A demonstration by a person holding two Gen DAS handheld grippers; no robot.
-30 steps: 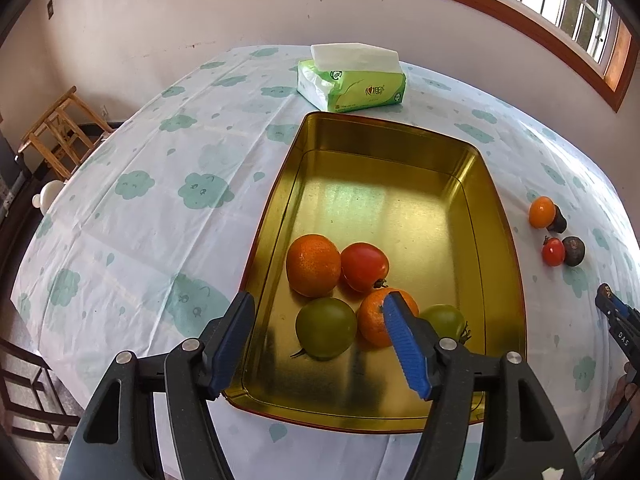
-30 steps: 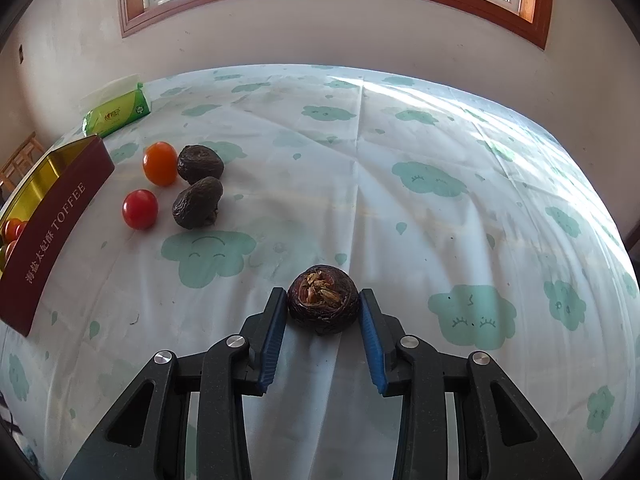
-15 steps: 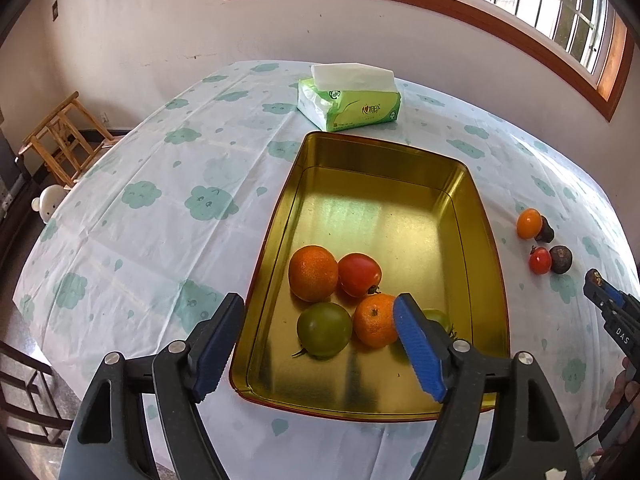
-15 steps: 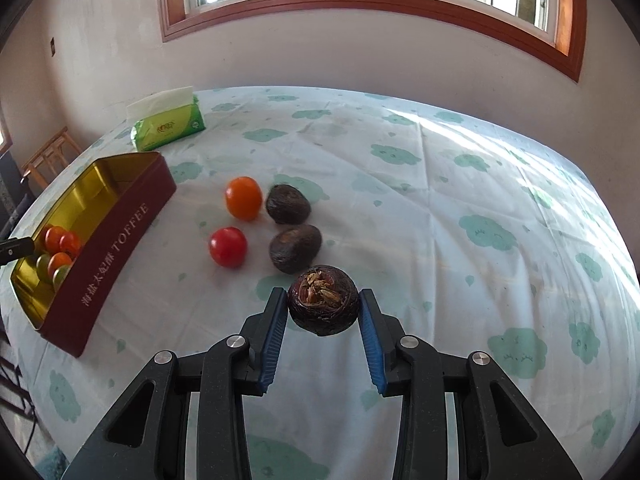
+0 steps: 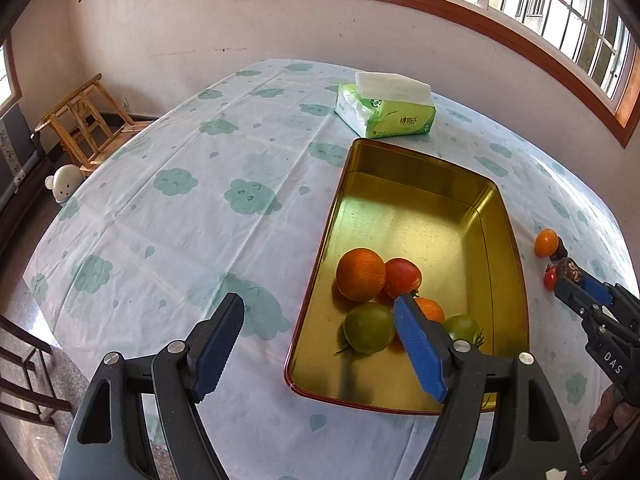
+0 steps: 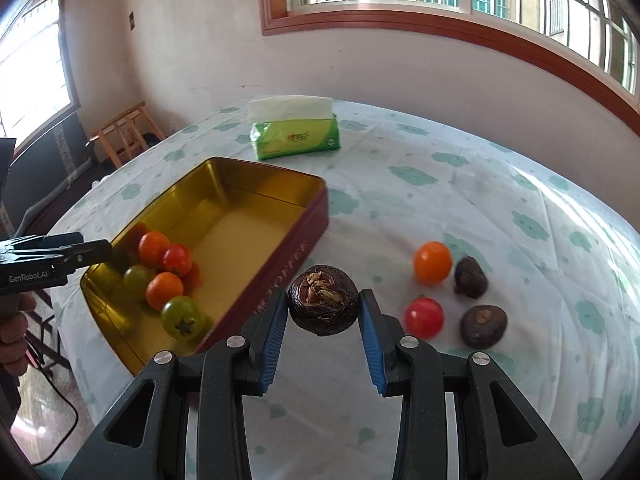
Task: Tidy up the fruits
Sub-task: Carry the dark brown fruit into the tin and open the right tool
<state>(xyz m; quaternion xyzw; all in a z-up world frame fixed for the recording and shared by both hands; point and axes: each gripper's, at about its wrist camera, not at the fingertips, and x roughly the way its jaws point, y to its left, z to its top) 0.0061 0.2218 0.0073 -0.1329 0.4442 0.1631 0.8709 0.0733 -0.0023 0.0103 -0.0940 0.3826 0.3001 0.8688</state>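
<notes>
Right gripper (image 6: 323, 322): jaws clamped on dark brown wrinkled round fruit (image 6: 323, 305), held above cloud-patterned surface (image 6: 460, 200) beside gold rectangular tin (image 6: 256, 216). Left gripper (image 5: 320, 344): jaws apart, just widened, empty, over tin's near corner.

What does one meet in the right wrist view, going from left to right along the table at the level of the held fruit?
Gold tin with fruits inside → dark brown fruit held between the fingers of the right gripper → red tomato → dark brown fruit on the cloth.
</notes>
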